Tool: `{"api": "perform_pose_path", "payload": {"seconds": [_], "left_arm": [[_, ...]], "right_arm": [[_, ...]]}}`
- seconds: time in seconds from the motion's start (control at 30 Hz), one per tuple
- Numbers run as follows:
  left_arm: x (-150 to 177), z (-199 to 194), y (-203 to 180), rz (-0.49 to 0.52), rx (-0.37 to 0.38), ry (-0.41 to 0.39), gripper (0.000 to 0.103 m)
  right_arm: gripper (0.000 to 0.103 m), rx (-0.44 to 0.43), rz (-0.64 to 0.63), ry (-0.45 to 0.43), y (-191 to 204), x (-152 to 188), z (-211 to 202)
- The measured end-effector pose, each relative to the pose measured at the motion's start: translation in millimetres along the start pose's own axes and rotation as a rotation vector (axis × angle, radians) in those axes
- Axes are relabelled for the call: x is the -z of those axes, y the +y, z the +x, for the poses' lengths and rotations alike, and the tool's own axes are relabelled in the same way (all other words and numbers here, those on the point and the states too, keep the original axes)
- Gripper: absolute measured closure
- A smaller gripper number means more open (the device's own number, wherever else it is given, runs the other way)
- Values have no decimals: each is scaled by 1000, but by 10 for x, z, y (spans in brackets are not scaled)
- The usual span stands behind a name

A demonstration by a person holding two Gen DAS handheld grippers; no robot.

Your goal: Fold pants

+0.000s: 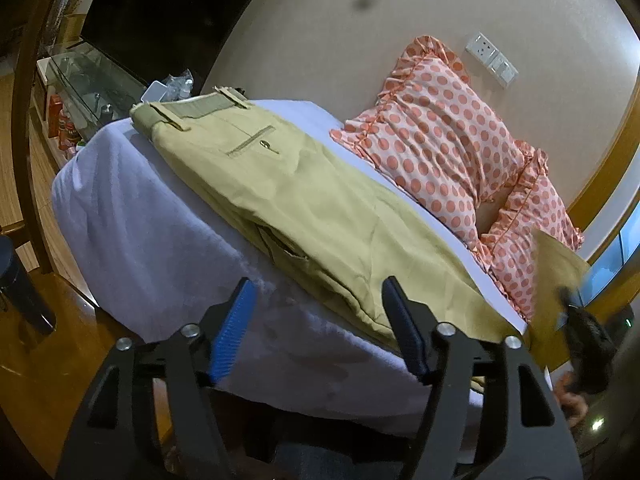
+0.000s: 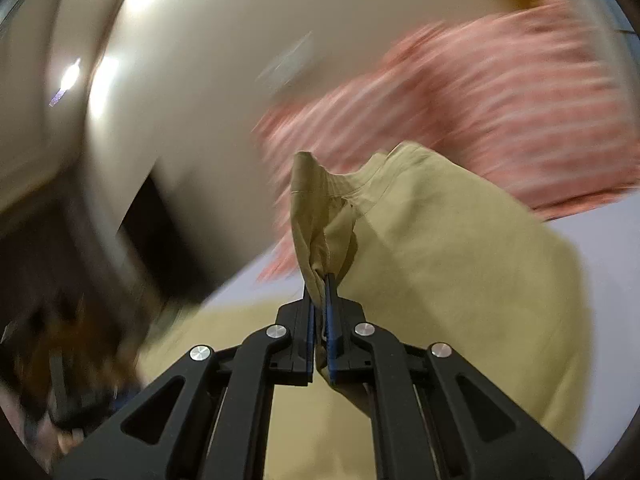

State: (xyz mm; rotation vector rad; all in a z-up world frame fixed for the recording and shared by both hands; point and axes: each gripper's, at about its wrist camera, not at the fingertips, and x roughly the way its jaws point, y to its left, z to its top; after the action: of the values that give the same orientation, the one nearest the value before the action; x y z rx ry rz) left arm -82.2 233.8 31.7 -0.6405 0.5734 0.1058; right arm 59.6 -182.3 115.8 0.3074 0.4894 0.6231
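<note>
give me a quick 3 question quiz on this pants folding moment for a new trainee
1. True or false: the left gripper is clamped on the khaki pants.
2. Which gripper holds cloth? A) left B) right C) neither
3. Fill in: beside the pants on the bed lies a polka-dot ____.

Key:
1. False; its jaws stand open, holding nothing.
2. B; the right gripper pinches a bunched end of the pants.
3. pillow.
</note>
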Motion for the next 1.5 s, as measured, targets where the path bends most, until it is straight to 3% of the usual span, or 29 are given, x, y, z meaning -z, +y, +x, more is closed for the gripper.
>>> {"api": "perform_pose_path", "payload": {"seconds": [0.03,0.13,0.2,0.23,0.27,0.4,0.5,0.7,0.87,0.93,1.1,1.2,1.23,1.27,1.3,1.33,1.4,1.5], "left_arm": [[-13,-12,31,-7,-5,-4,33],[-68,-17,122,-22,-3,1,30],[-113,-11,202,-39,3,4,29],[-138,1,242,-44,4,4,29],[-162,21,276,-49,1,6,29],[-264,126,379,-81,-19,0,29],[-358,200,498,-137,-31,-10,30],[-717,165,793,-243,-66,-103,30],[-905,347,996,-306,-94,-42,30],[-952,391,983,-287,-95,-38,30],[-1088,547,1076,-322,-42,-23,30],[-1107,597,1167,-404,19,-26,31],[-1097,610,1186,-420,38,-19,45],[-1068,653,1212,-449,81,4,70],[-1037,704,1229,-472,122,24,81],[-1013,747,1223,-468,106,31,91],[-1014,758,1174,-436,63,25,94],[-1138,687,873,-306,-24,3,95]], "right_arm": [[97,-15,-45,82,163,85,243],[81,-7,-157,337,526,468,808],[47,-12,-166,361,579,585,816],[21,-8,-167,323,569,598,719],[14,-6,-164,292,542,598,626],[14,24,-125,203,385,445,400],[14,40,-85,197,281,405,411],[14,17,-50,221,284,528,460],[14,-1,-39,234,309,585,488],[14,-4,-37,235,310,586,497],[14,-5,-28,240,294,599,537],[14,-11,-13,242,275,621,545],[14,-13,-9,242,267,630,548],[14,-14,-4,243,257,636,552],[14,-17,4,245,244,648,562],[14,-18,10,248,233,654,571],[14,-21,18,254,220,661,582],[14,-28,16,242,200,641,539]]}}
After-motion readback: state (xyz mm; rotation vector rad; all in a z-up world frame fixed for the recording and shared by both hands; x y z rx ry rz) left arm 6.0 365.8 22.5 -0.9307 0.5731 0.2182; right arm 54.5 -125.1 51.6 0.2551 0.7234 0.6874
